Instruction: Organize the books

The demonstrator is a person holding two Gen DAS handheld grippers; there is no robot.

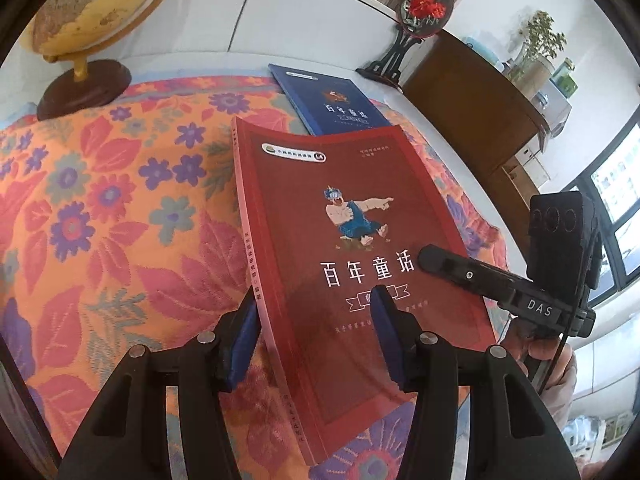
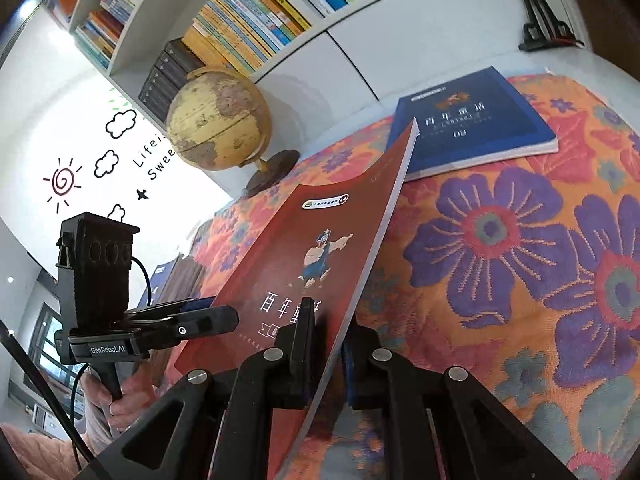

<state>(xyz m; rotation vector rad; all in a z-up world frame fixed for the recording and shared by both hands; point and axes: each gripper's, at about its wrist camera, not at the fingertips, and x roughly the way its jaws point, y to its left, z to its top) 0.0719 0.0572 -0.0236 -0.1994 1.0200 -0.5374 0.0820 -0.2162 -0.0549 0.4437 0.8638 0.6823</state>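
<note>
Your right gripper [image 2: 326,344] is clamped flat on the fore-edge of the red book [image 2: 304,256], one finger on the cover and one under it, low in the centre of its own view. Your left gripper [image 1: 316,332] straddles the spine edge at the bottom centre of its view — one blue pad [image 1: 244,340] sits just beside the spine and the other rests on the cover, but you cannot tell from these views whether they truly pinch it.

Between the two, the red book hangs tilted above the flowered cloth [image 2: 520,264], its cover bowed. Behind it, in the upper middle of the left view, the blue book [image 1: 332,100] lies flat on the cloth. Further out stand the globe [image 2: 218,120] at the upper left of the right view and the bookshelf [image 2: 248,20] above it.

Watch the bend — the paperback is soft, and if your hands twist against each other it could crease or slide out of the looser left hold. Swing its far corner low and it may clip the blue book; swing wide to the left and you risk the globe.
</note>
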